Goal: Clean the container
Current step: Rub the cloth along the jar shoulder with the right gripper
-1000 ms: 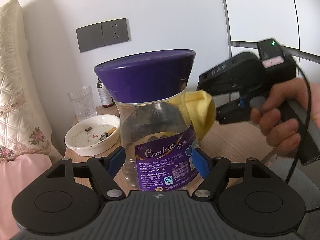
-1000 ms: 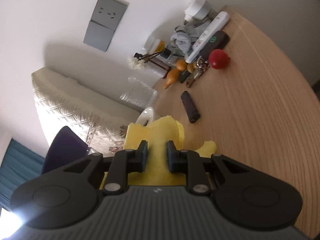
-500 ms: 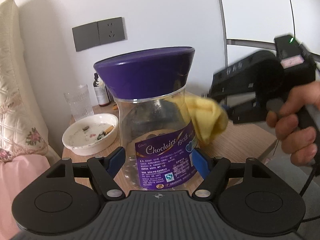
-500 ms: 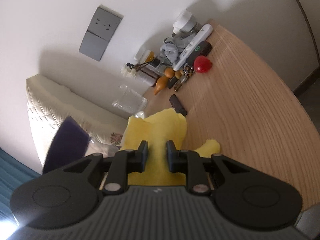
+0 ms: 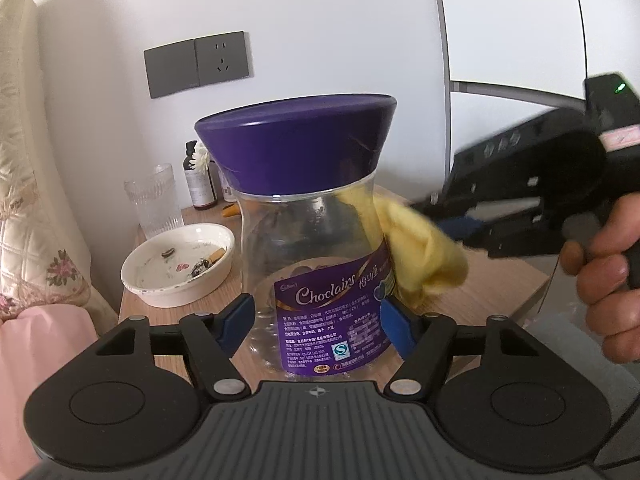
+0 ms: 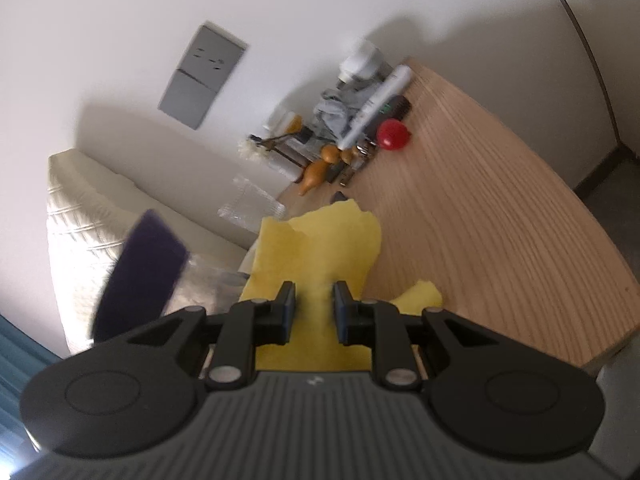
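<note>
- The container (image 5: 316, 248) is a clear plastic Choclairs jar with a wide purple lid (image 5: 296, 144), standing upright on the wooden worktop (image 5: 496, 284), right in front of the left-wrist camera.
- The left gripper (image 5: 318, 322) has its blue pads on either side of the jar's lower body, at label height. The jaws are closing in on it; both pads look right up against the plastic, so I'd call it gripped.
- The right gripper (image 6: 314, 304) has its jaws clenched on a yellow cloth (image 6: 320, 240). From the left-wrist view the cloth (image 5: 416, 248) is pressed against the jar's right shoulder, just under the lid rim.
- A hand (image 5: 604, 276) wraps the right gripper's handle at the right edge, a bit blurred.
- Left of the jar there's a white dish (image 5: 176, 264) with cigarette butts in it, and a ribbed glass (image 5: 154, 200) behind that.
- At the far back by the wall sit a red ball (image 6: 394, 134), a white tube-shaped thing (image 6: 378, 110) and some small orange gourds (image 6: 320, 166), all well apart from the jar.
- A grey wall socket (image 5: 198, 63) is on the wall above.
- A quilted cream headboard (image 5: 24, 168) runs along the left edge.
</note>
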Demonstrator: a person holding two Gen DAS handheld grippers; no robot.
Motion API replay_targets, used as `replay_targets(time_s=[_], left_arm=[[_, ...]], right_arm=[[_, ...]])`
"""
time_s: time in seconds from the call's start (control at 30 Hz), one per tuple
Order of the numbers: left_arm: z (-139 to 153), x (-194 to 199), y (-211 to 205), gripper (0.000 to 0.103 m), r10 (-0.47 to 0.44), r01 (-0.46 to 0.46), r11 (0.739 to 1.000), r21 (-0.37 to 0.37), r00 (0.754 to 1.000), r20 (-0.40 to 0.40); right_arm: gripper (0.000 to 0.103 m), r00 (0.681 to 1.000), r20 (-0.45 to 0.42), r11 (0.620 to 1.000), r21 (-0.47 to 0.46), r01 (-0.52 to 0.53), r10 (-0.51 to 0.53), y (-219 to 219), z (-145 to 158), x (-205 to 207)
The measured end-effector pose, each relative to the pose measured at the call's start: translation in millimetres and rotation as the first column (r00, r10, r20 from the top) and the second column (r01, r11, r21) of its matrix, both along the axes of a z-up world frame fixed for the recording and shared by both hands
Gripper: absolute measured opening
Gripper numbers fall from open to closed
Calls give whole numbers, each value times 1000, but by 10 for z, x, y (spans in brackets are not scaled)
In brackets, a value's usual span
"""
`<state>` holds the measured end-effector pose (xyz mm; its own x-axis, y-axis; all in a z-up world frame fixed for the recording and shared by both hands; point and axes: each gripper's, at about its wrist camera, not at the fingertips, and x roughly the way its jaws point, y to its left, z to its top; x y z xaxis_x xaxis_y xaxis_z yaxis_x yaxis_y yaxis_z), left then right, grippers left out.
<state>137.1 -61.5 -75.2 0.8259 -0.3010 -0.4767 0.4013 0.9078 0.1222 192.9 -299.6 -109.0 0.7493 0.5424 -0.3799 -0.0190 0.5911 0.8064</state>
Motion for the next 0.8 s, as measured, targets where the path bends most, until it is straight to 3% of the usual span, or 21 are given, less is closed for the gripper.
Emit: replay_targets(time_s=[0.1, 0.2, 0.3, 0.4, 0.57, 0.63, 0.8], left_arm=[[27, 15, 79, 68, -4, 3, 999, -46, 1000, -23], [43, -3, 88, 64, -8, 7, 999, -41, 1000, -23], [45, -28, 104, 59, -19, 19, 999, -31, 1000, -21], [59, -16, 144, 57, -41, 40, 999, -28, 999, -31], [66, 5, 178, 56, -75, 75, 997, -14, 996, -37], [62, -3, 183, 56, -87, 86, 996, -13, 996, -37], [48, -9, 255, 56, -110, 109, 994, -22, 993, -47]], right_arm=[[21, 999, 42, 1000, 16, -1, 0, 37, 159, -84], [21, 999, 35, 1000, 3, 14, -14, 94, 206, -158], [21, 999, 24, 999, -35, 35, -34, 139, 69, -232], [21, 998, 0, 998, -5, 56, -56, 109, -26, -277], [21, 998, 37, 998, 37, 49, -50, 156, 183, -347], [21, 998, 42, 999, 13, 50, -51, 185, 266, -366], [21, 997, -6, 997, 10, 78, -78, 205, 63, -408]])
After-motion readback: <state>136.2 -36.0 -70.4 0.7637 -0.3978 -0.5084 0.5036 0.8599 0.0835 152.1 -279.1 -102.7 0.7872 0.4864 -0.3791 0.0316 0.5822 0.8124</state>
